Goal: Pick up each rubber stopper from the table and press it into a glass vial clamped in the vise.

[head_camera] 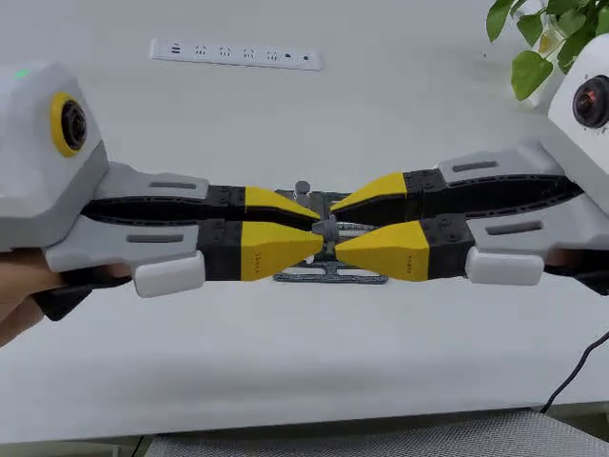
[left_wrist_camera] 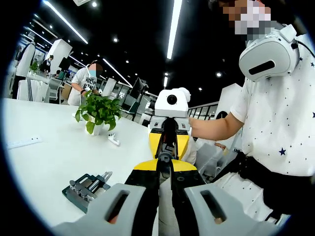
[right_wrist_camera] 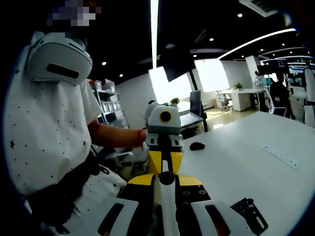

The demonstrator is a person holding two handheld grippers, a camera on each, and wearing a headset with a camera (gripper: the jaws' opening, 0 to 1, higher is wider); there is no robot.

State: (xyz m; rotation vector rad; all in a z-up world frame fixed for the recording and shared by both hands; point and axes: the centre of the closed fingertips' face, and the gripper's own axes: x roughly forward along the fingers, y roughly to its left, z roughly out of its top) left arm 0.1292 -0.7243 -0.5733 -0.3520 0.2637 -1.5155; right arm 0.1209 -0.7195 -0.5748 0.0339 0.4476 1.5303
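A small dark vise [head_camera: 328,276] sits on the white table, directly beneath both grippers; it also appears low in the left gripper view [left_wrist_camera: 86,189] and the right gripper view [right_wrist_camera: 251,214]. A small grey round piece [head_camera: 303,188] stands at its far side; I cannot tell what it is. My left gripper [head_camera: 320,229] and right gripper [head_camera: 333,228] are held level, tip to tip above the vise. Each has its yellow jaws drawn together with a thin slit between. The left gripper [left_wrist_camera: 165,164] faces the right gripper's tips [left_wrist_camera: 166,147]. The right gripper [right_wrist_camera: 166,179] faces the left one [right_wrist_camera: 165,157].
A white power strip [head_camera: 236,53] lies at the back of the table. A potted plant [head_camera: 542,43] stands at the back right. A black cable [head_camera: 576,376] hangs over the front right edge. A computer mouse [right_wrist_camera: 197,146] lies further along the table.
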